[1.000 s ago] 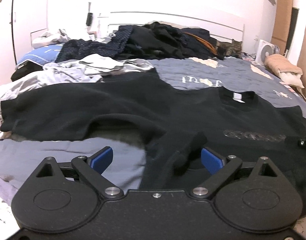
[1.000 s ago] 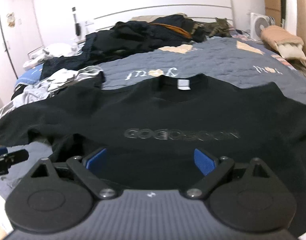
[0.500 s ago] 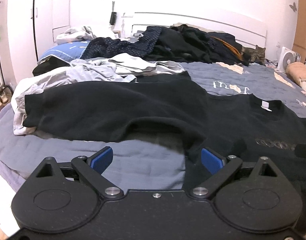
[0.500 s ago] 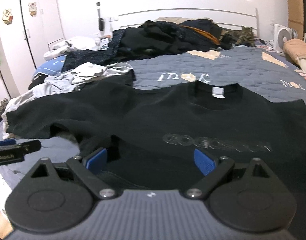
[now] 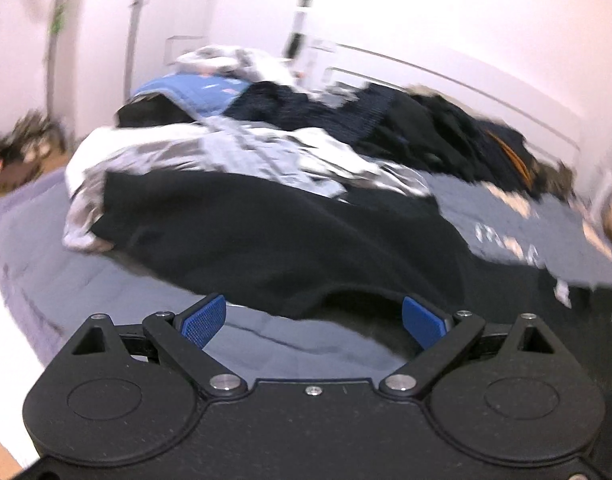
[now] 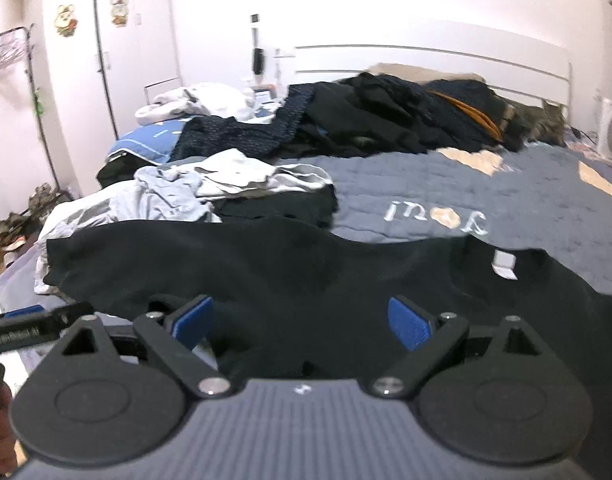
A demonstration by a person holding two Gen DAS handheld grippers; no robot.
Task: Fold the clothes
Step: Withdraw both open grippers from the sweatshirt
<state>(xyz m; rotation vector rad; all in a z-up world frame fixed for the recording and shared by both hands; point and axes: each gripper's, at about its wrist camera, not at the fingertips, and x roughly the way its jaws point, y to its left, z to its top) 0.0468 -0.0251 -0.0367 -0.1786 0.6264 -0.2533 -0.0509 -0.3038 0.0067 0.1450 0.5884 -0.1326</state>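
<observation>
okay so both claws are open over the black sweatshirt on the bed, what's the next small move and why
Probably ease the left claw forward and close on the black sweatshirt at its sleeve's lower edge. That claw is open, the edge lies between its pads, and the sleeve is spread flat, unfolded.

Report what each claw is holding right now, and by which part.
Nothing is held. Left claw and right claw are both open above the black long-sleeved sweatshirt spread on the bed.
</observation>
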